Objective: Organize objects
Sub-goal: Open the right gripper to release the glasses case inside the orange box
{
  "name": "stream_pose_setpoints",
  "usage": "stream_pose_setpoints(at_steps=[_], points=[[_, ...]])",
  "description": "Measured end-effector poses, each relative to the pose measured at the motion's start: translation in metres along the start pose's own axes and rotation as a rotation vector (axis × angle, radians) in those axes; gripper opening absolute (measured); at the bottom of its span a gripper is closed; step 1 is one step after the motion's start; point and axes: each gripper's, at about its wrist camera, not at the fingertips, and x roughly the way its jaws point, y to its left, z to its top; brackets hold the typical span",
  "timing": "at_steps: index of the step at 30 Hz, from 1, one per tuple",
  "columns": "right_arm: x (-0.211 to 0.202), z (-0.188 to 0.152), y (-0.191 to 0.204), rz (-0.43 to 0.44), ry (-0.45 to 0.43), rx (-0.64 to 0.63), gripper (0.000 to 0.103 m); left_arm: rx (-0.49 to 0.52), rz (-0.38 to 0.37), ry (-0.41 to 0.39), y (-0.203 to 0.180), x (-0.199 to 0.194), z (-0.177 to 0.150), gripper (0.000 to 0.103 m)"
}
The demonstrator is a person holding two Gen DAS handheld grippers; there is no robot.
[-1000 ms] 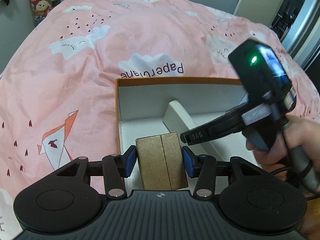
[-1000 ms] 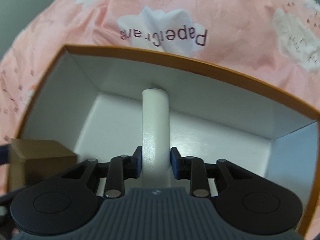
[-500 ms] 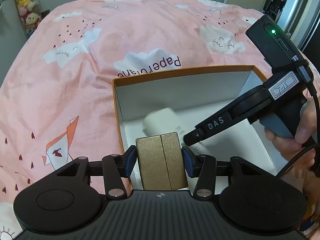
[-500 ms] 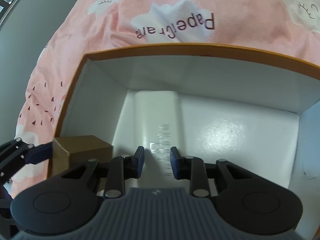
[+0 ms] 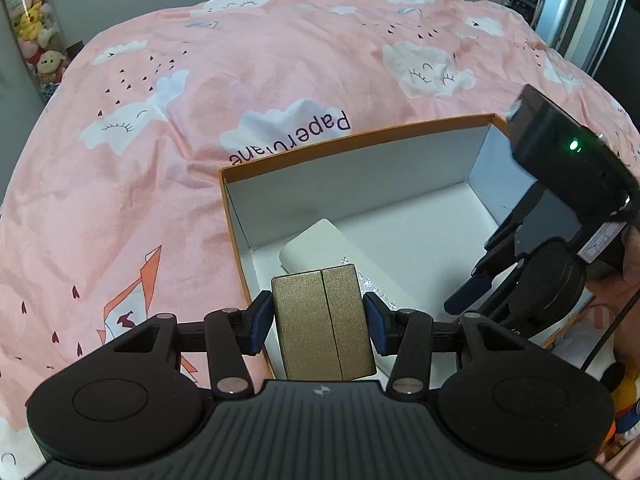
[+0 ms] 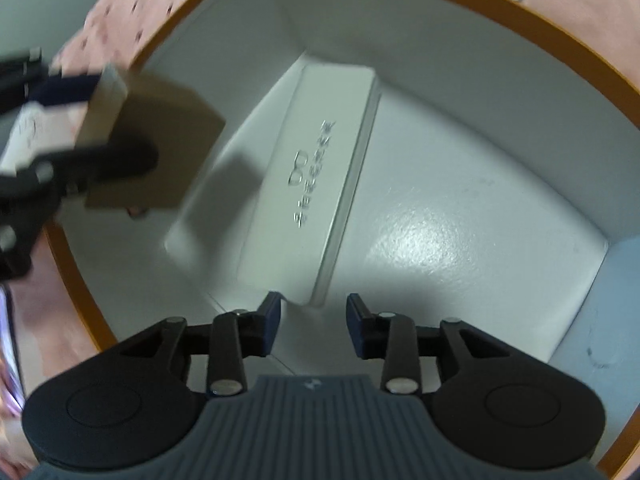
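Note:
My left gripper [image 5: 319, 316] is shut on a small gold box [image 5: 324, 320] and holds it over the near left corner of an orange-rimmed white box [image 5: 360, 140]. A flat white case [image 5: 316, 248] lies on the box floor by its left wall. In the right wrist view the white case [image 6: 312, 196] lies flat just ahead of my right gripper [image 6: 314, 312], which is open and empty. The gold box [image 6: 152, 144] hangs at the left there, above the orange-rimmed box [image 6: 480, 12]. The right gripper [image 5: 532, 272] also shows at the right in the left wrist view.
The box sits on a pink bedspread [image 5: 200, 100] with clouds and paper cranes. Plush toys [image 5: 36, 56] stand on a shelf at the far left. A doorway [image 5: 560, 0] is at the far right.
My right gripper let go of the white case, which now lies flat in the box, and drew back to the right. My left gripper still holds the gold box.

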Motion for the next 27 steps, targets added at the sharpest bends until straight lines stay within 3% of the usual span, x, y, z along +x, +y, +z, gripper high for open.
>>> stream_pose_setpoints(at_steps=[4, 7, 15, 21, 27], points=[[0.013, 0.004, 0.007, 0.0, 0.033, -0.068, 0.021, 0.001, -0.012, 0.009, 0.0, -0.002, 0.001, 0.055], [0.016, 0.008, 0.015, -0.003, -0.004, -0.115, 0.016, 0.012, -0.018, 0.013, 0.0, -0.006, 0.0, 0.055], [0.023, 0.021, 0.037, 0.036, -0.048, -0.265, 0.02, 0.042, -0.028, 0.039, 0.0, -0.009, -0.001, 0.055], [0.026, 0.028, 0.048, 0.038, -0.082, -0.385, 0.034, 0.037, -0.033, 0.044, 0.002, -0.009, 0.001, 0.055], [0.008, 0.034, 0.027, 0.067, -0.064, -0.36, 0.036, 0.052, -0.034, 0.051, 0.003, -0.003, 0.004, 0.055]])
